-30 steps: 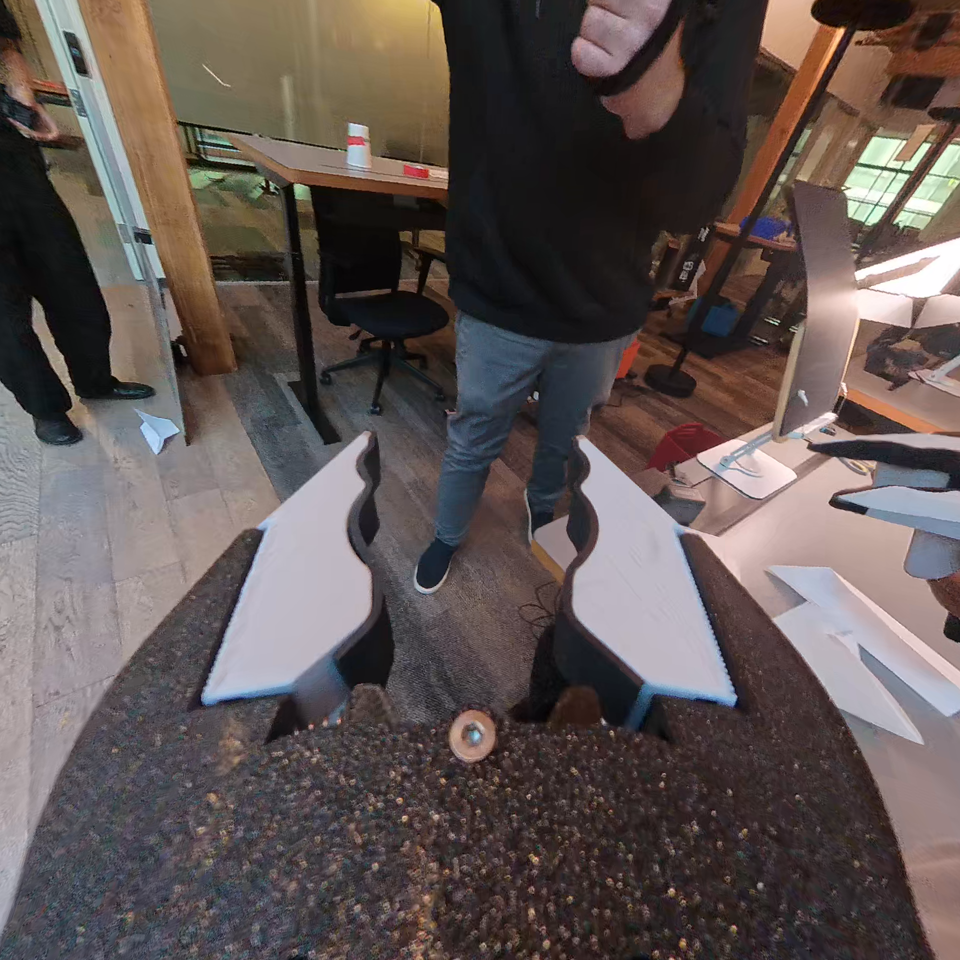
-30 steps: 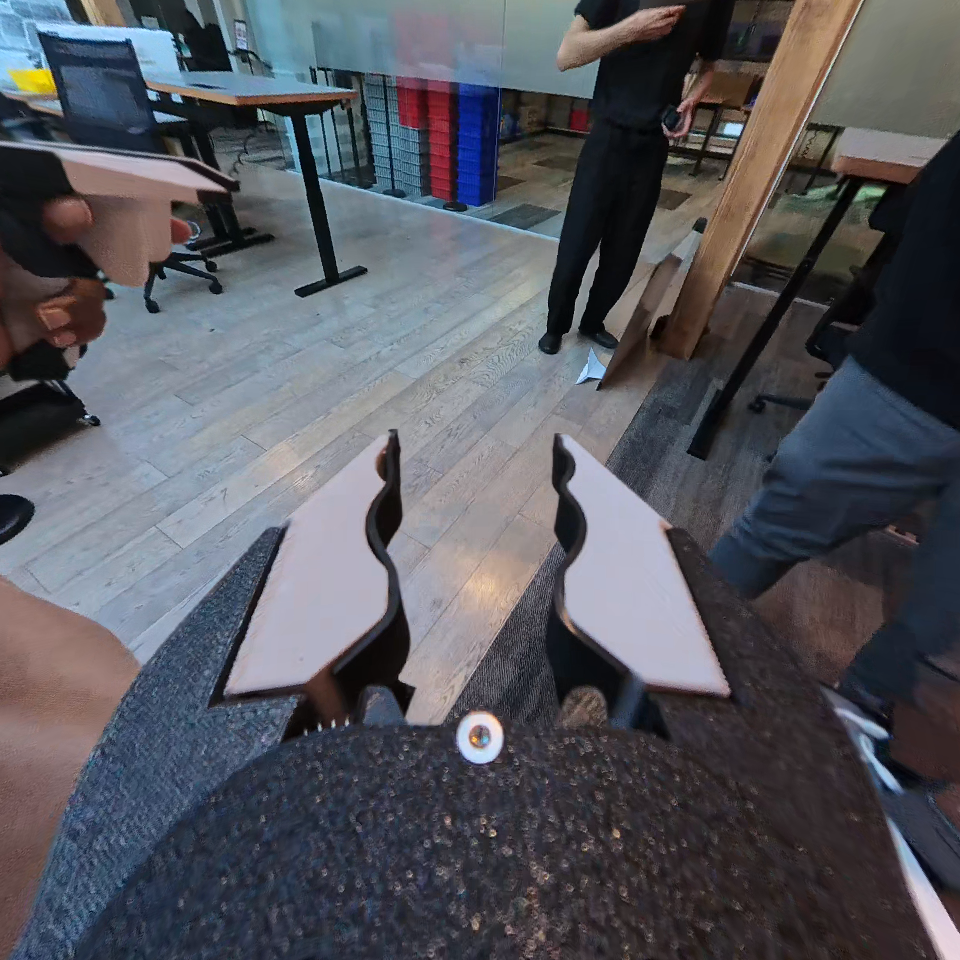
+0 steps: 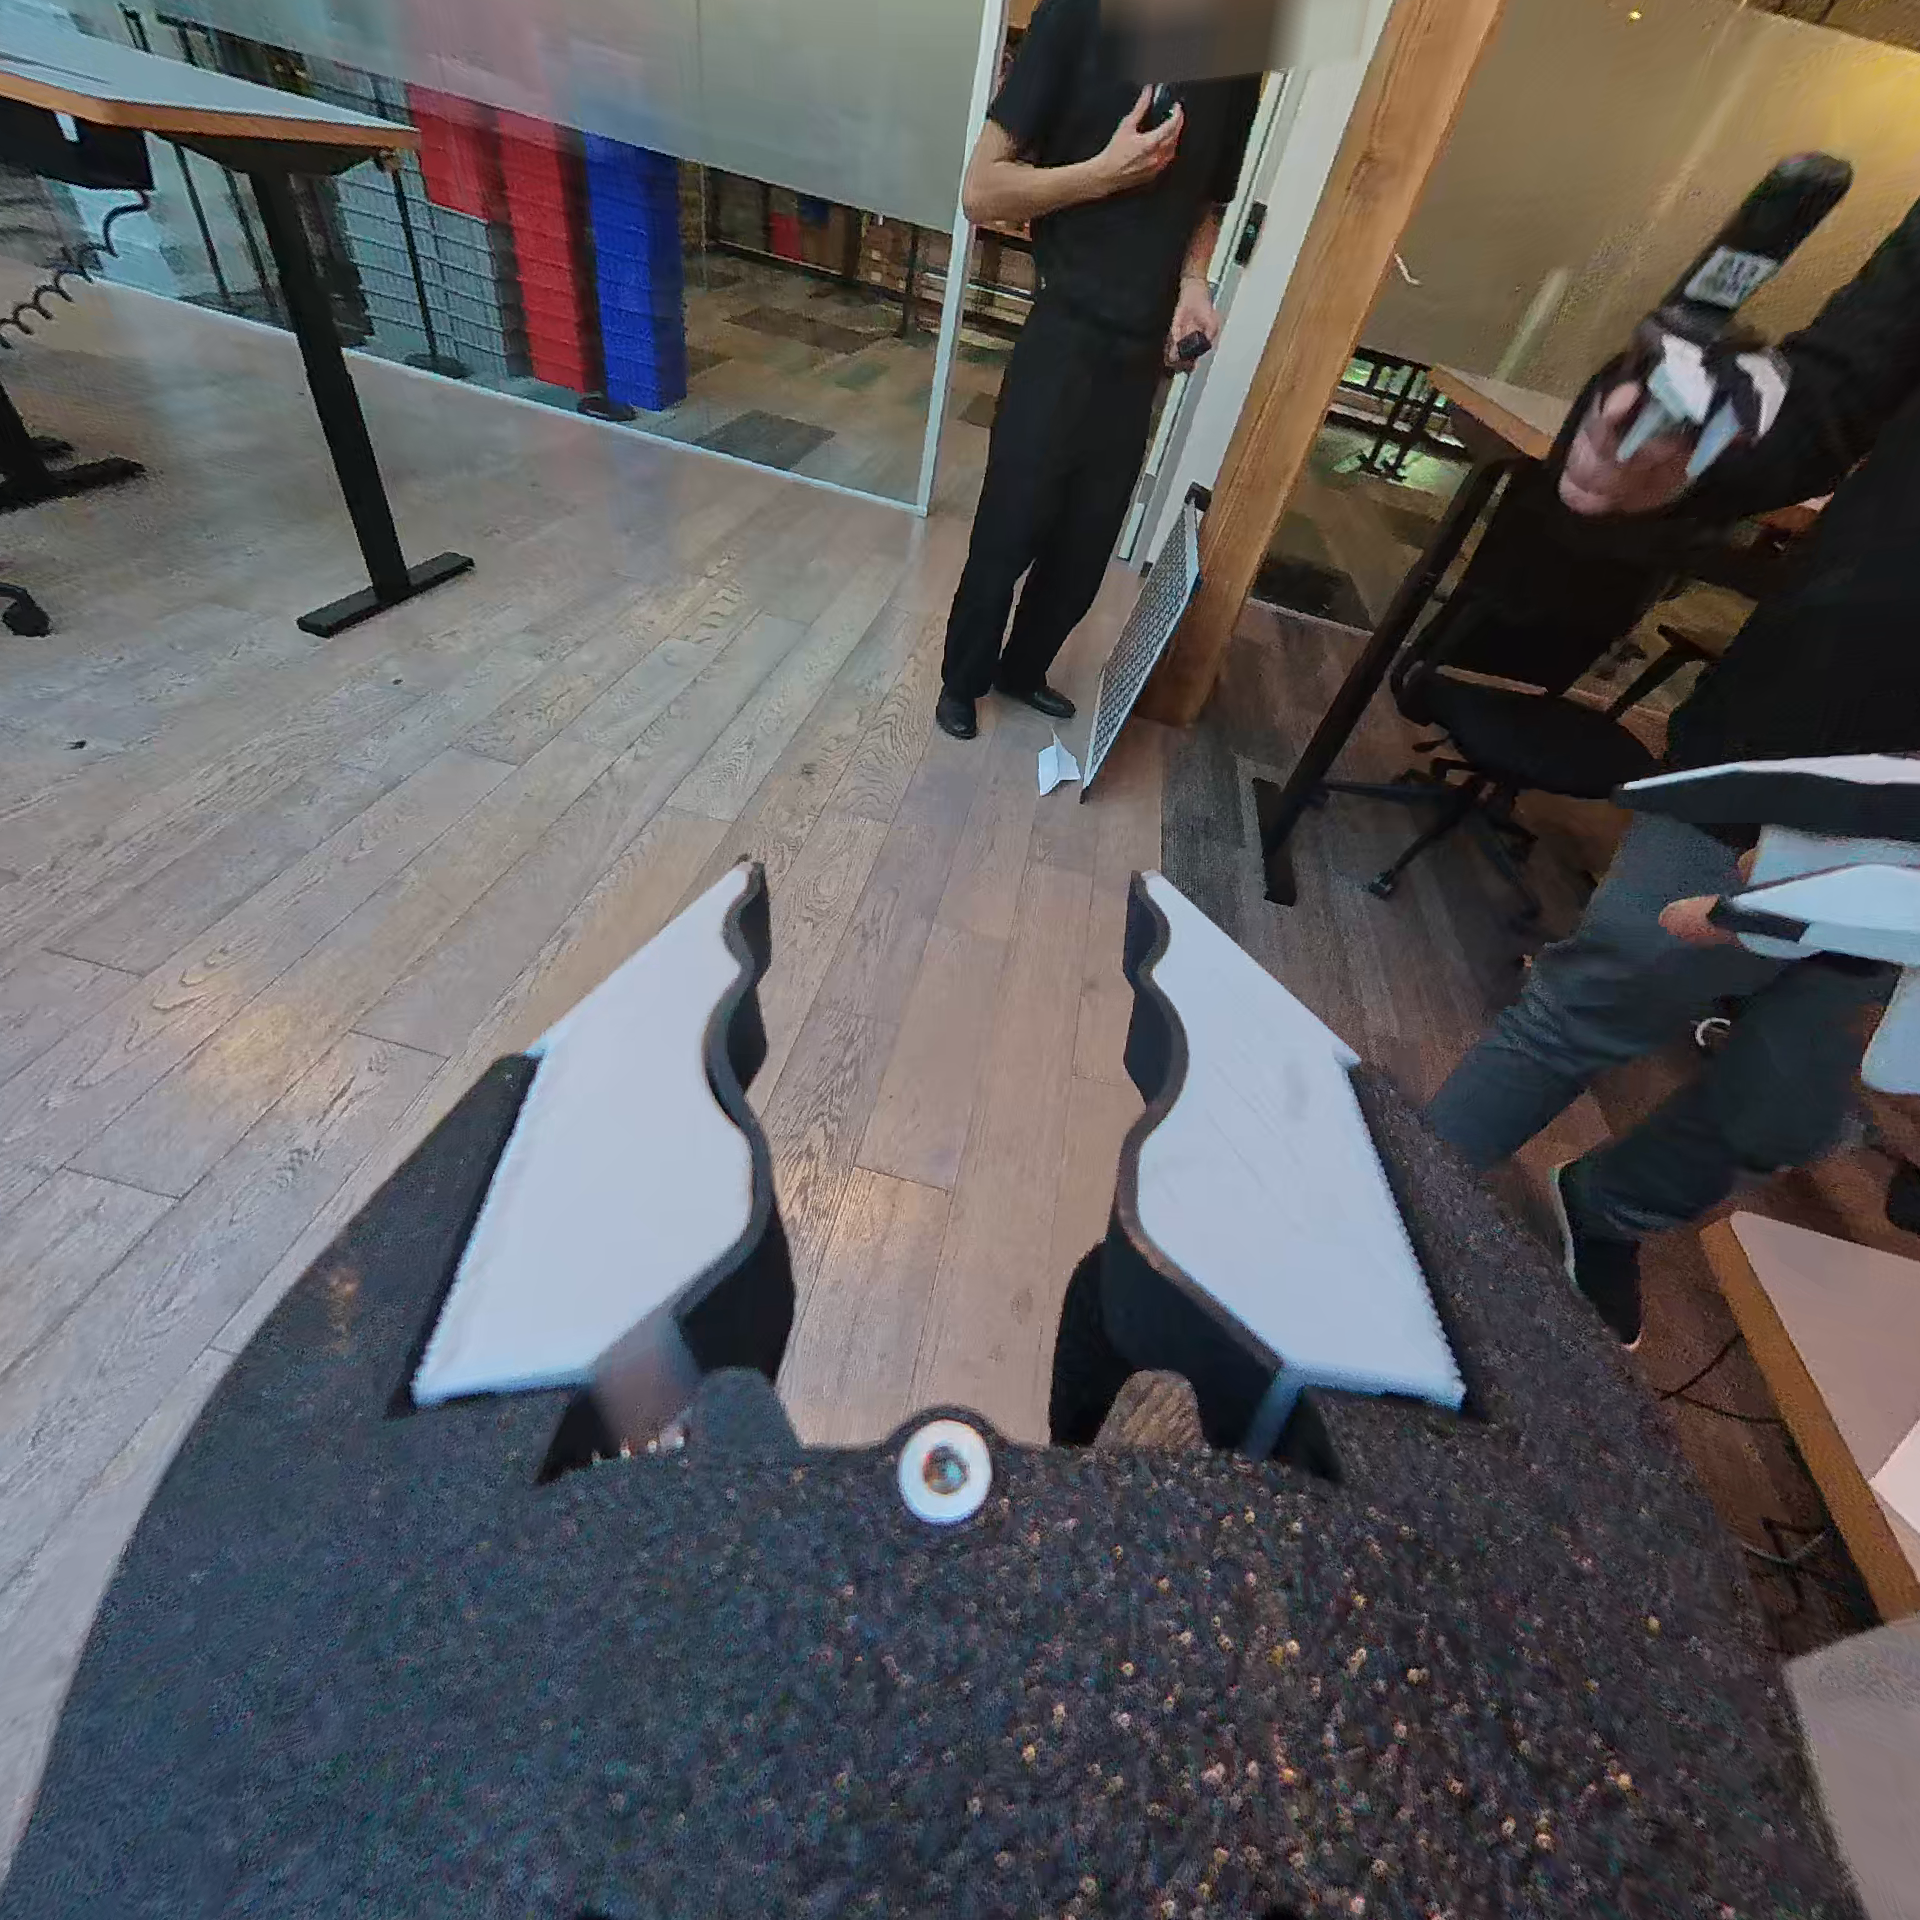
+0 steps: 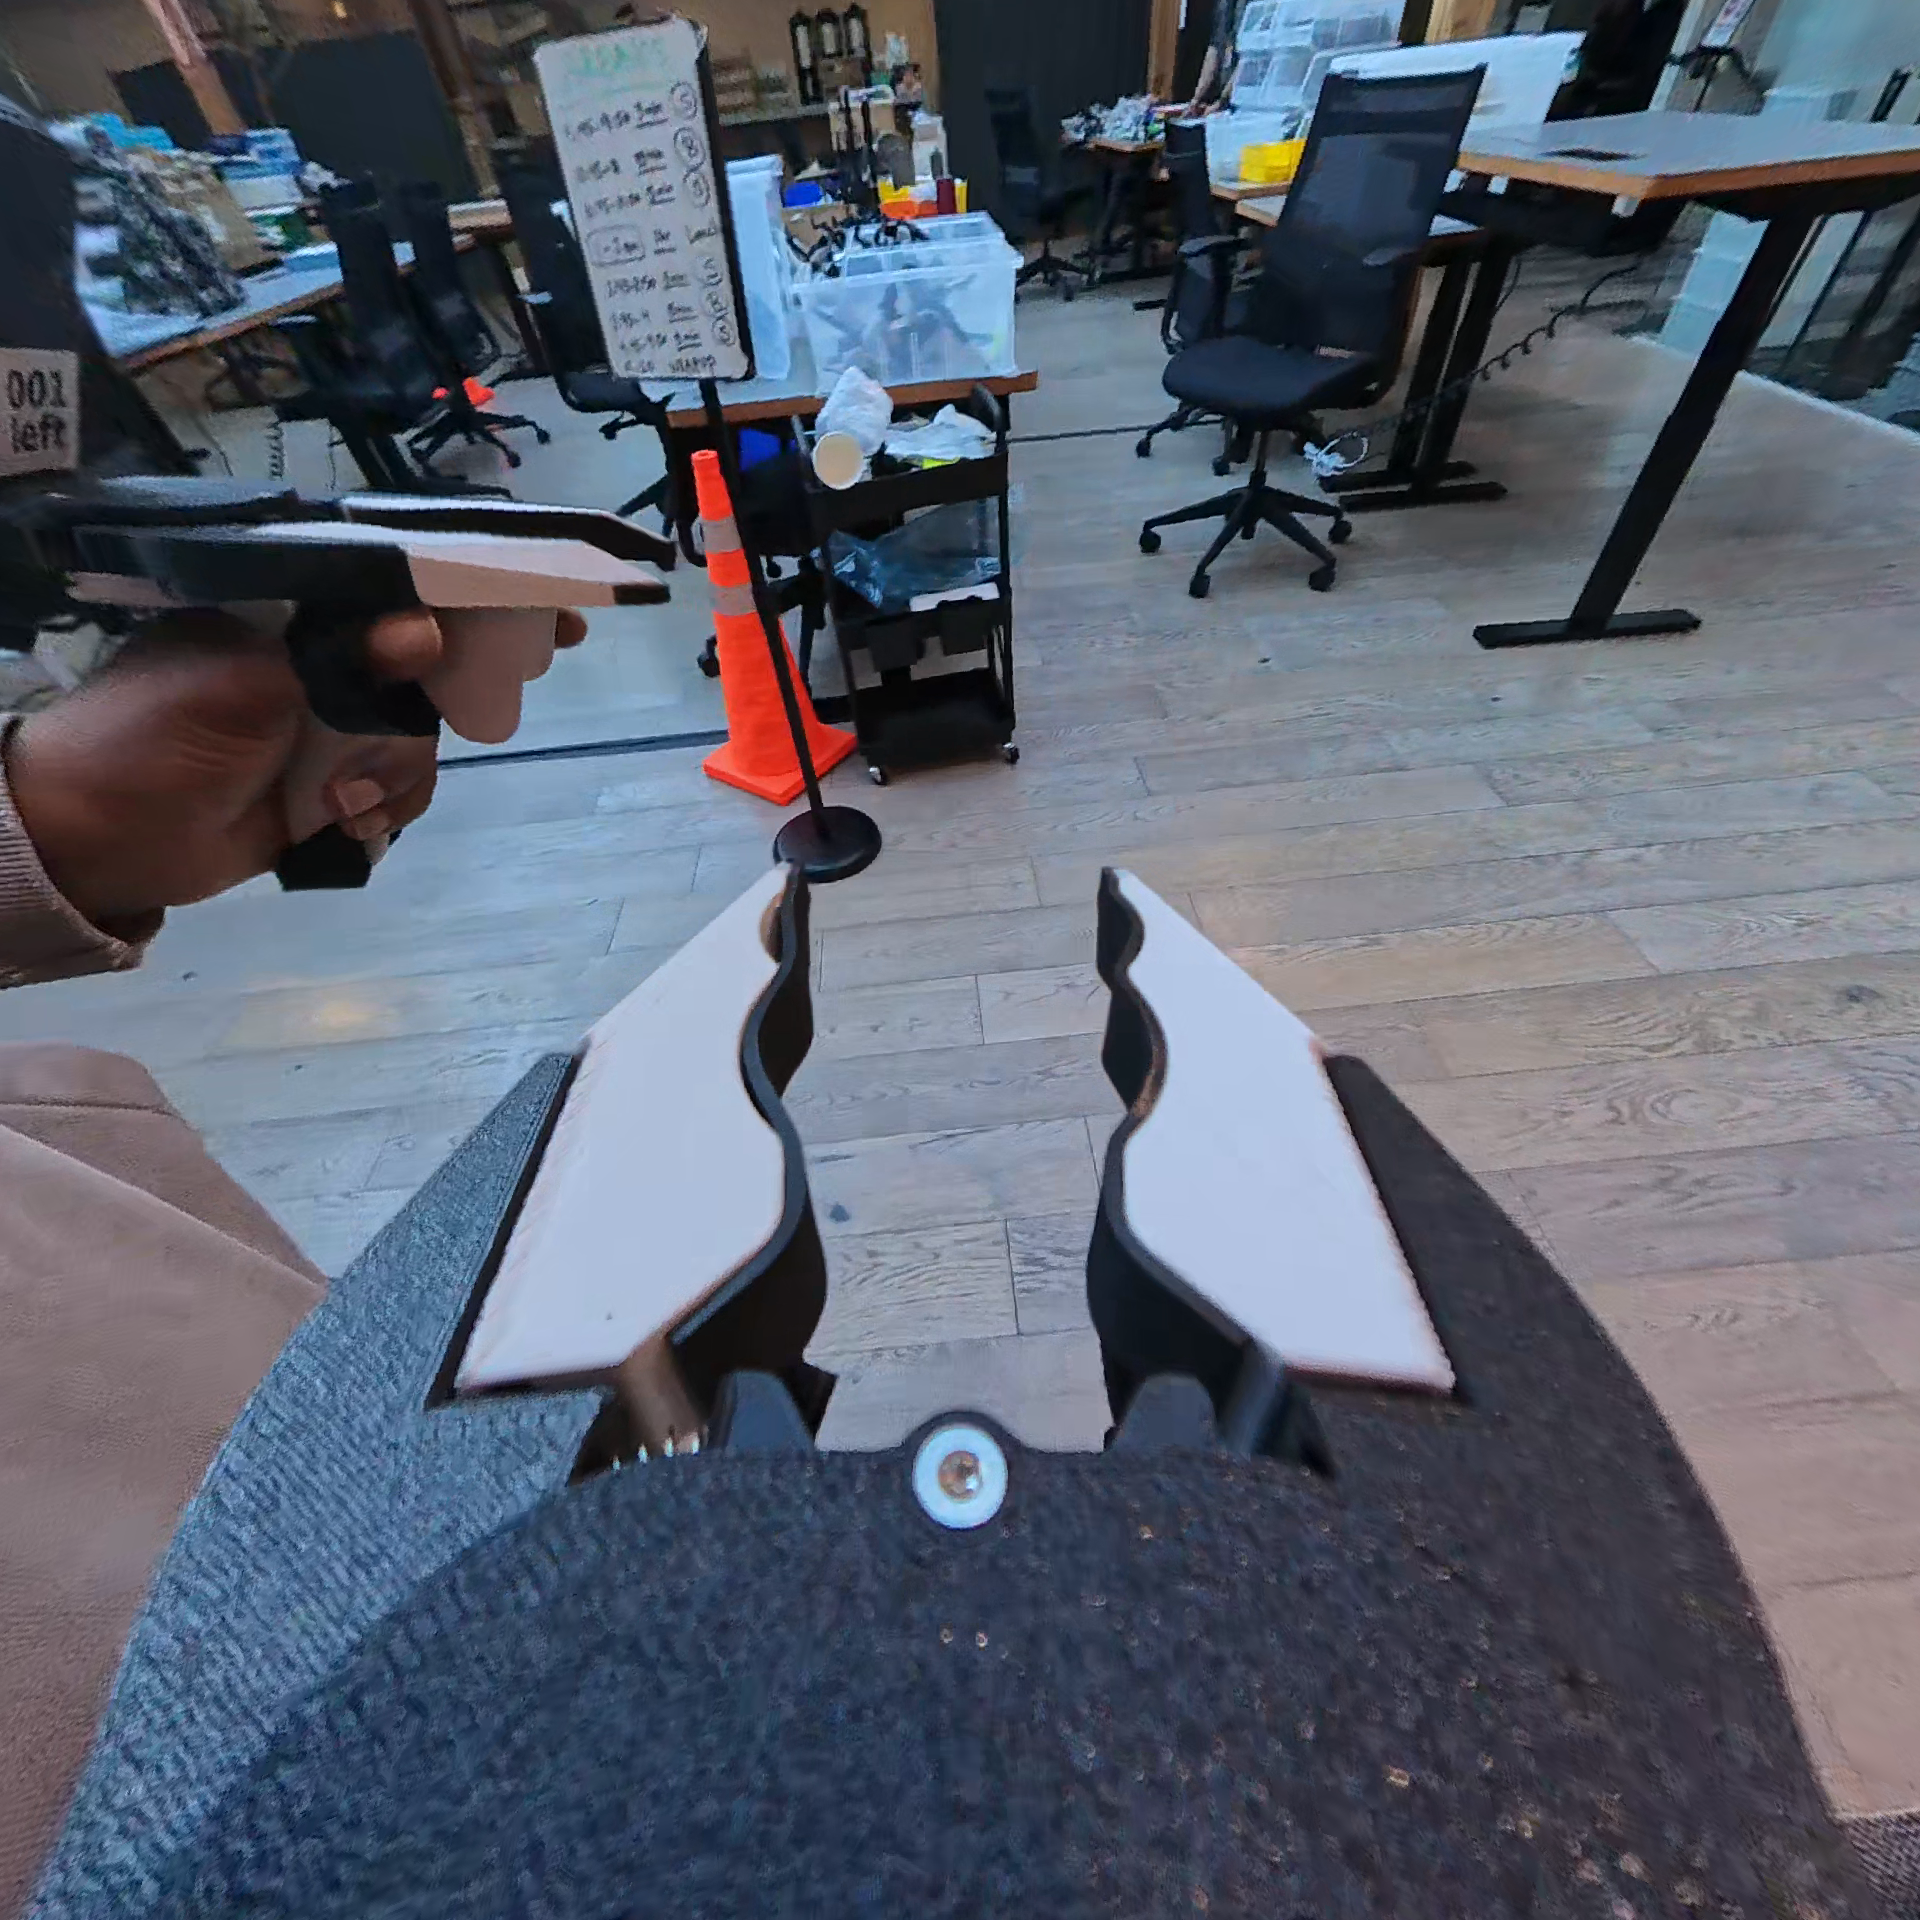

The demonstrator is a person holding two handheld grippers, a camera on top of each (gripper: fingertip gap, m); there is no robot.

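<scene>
My left gripper [image 3: 948, 883] is open and empty, held in the air over the wooden floor [image 3: 520, 831]. My right gripper [image 4: 951, 883] is also open and empty over the floor. Its left fingertip lines up with the black round base [image 4: 828, 844] of a sign stand farther off. In the right wrist view the left gripper [image 4: 655, 571] shows at the left, held level by a hand [image 4: 208, 748]. In the left wrist view the right gripper [image 3: 1683, 852] shows at the right edge. Neither gripper touches anything.
A person in black [image 3: 1070, 416] stands by a wooden post [image 3: 1320, 364], with a paper plane [image 3: 1058, 769] and a leaning perforated panel [image 3: 1143, 644] at their feet. Another person [image 3: 1662, 1039] holds up a further gripper [image 3: 1704, 395]. An orange cone [image 4: 748, 644], a black cart [image 4: 925, 582], office chairs [image 4: 1299, 343] and desks [image 4: 1714, 156] stand ahead.
Both grippers have swung to the left. The left view has left the person in grey trousers and the table for the floor. The right view now faces the cone and cart. Both stay open.
</scene>
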